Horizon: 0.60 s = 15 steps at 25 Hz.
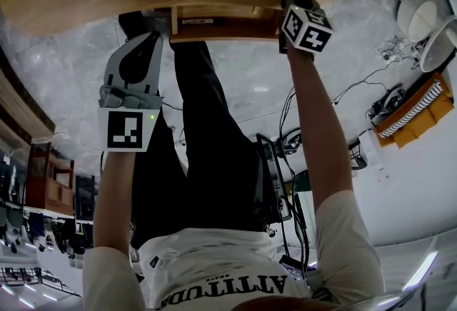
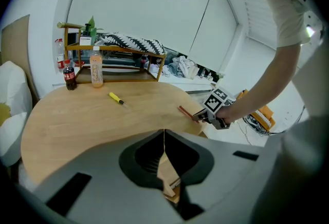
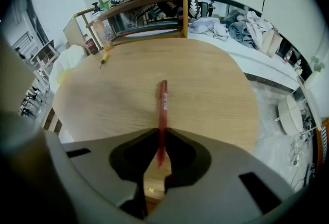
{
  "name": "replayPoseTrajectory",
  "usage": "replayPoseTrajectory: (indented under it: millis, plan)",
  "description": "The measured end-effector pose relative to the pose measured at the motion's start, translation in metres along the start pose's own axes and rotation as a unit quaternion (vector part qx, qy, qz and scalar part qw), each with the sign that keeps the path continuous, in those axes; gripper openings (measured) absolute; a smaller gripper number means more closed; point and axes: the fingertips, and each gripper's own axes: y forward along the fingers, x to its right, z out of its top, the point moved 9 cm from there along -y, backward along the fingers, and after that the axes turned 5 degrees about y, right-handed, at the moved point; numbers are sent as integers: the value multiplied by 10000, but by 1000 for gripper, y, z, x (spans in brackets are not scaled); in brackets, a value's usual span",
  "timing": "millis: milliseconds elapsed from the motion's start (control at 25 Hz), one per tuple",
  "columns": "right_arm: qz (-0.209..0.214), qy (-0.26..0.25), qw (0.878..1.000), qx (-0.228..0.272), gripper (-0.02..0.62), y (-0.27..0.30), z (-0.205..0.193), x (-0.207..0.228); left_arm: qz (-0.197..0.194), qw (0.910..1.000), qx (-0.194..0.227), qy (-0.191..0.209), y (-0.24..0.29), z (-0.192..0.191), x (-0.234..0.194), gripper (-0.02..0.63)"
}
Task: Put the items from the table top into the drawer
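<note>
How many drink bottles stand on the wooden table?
2: an orange drink bottle and a dark cola bottle, side by side at the far edge of the table, by the wooden rack. More may be hidden behind the rack.

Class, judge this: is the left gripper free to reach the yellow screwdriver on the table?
Probably yes: only bare tabletop lies between the left gripper and the yellow screwdriver, though its jaws are shut.

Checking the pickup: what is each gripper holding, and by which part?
The right gripper clamps the pen close to its near end, while it lies on the table. The left gripper is shut on nothing.
</note>
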Motion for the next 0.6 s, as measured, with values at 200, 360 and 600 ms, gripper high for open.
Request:
replayPoseTrajectory:
  millis: [200, 360, 600]
  plan:
    - [106, -113, 9999, -19, 63, -7, -7, -7, -54, 10000, -22, 16, -1, 0, 1, 23]
    - [190, -159, 9997, -31, 63, -12, -17, -14, -97, 10000, -14, 2, -3, -6, 0, 23]
    - [450, -420, 9980, -119, 63, -18, -38, -32, -127, 9999, -61, 60, -5, -16, -3, 23]
